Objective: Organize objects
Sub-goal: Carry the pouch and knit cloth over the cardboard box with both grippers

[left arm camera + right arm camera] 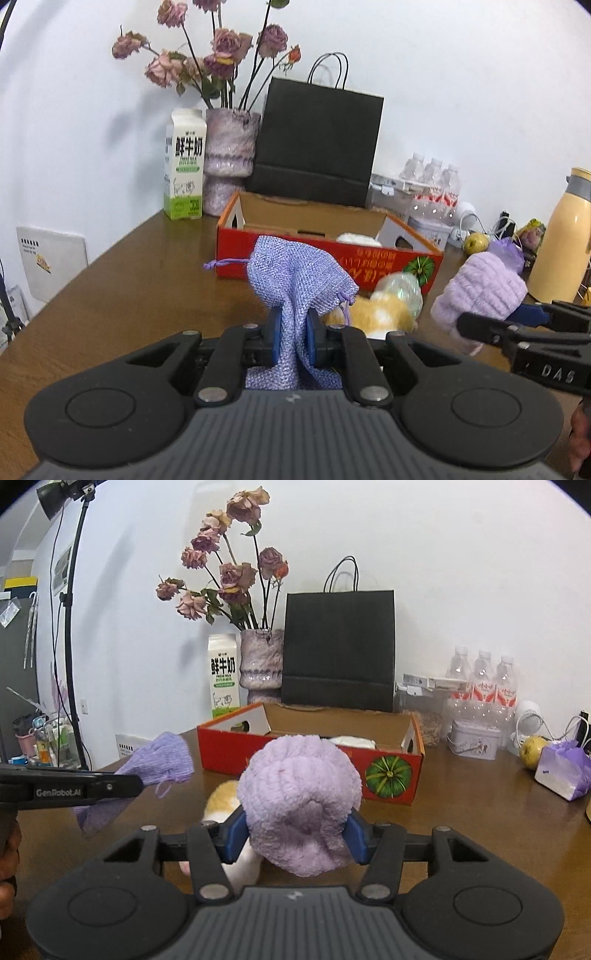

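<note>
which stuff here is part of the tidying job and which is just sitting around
In the job:
- pouch, held by the left gripper
- fluffy roll, held by the right gripper
- plush toy
- red box

Lying about:
- milk carton
- vase of dried roses
- black bag
- water bottles
- tin
- flask
</note>
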Available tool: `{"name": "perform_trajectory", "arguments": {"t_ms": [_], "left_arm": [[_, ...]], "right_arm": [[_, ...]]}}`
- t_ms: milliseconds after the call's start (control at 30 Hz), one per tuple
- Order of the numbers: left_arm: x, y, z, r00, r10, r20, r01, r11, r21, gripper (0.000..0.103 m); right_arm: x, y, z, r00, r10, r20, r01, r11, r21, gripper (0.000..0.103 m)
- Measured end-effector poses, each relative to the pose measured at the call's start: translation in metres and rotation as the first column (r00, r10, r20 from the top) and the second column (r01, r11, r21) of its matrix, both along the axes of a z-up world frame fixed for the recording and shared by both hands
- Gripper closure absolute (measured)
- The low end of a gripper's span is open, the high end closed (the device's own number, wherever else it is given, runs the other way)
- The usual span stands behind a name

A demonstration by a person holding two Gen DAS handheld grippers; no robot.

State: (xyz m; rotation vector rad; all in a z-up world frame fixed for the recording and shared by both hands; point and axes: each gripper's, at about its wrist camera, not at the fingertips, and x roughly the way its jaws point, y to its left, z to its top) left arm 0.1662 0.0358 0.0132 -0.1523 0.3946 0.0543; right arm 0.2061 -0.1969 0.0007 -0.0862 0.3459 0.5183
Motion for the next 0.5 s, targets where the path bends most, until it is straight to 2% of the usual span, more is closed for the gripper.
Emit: {"name": "perform_trajectory", "arguments": {"t_ms": [500], "left_arm": [[0.044,-0.017,0.041,0.998,0.038,0.049,-0.040,0.999,0.029,0.089]], "right_arm": [[0.042,0.029,0.041,0.999,-0.033,0.044,0.032,0.999,0.012,0.051]]}}
